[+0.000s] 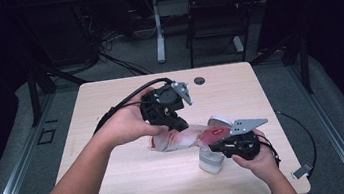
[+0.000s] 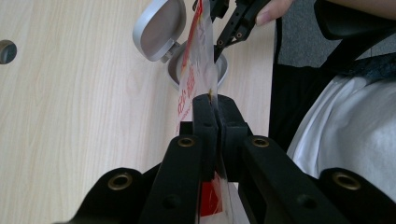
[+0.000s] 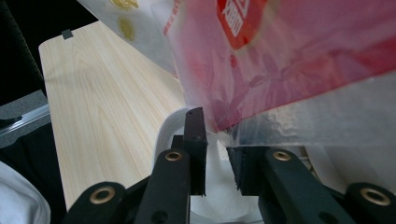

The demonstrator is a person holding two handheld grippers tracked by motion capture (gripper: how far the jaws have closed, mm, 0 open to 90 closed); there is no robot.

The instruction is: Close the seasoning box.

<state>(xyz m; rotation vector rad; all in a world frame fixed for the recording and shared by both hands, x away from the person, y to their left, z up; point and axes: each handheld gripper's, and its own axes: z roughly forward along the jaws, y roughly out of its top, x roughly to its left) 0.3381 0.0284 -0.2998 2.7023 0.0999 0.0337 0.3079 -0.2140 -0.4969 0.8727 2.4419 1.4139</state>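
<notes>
Black fingers [image 2: 205, 135] with brass-ringed screw holes

A clear plastic bag [image 1: 185, 138] printed in red and white, with red lettering on its white panels and small gold marks near one end, is pinched between the black jaws of the left gripper [image 2: 211, 100]. Just past the black right gripper [image 3: 216, 140], a white container [image 1: 211, 160] with a silver-grey flip lid [image 2: 159, 29] is seen. A pale, fine-grained wood pattern is shown on the table [image 1: 120, 179].
</notes>
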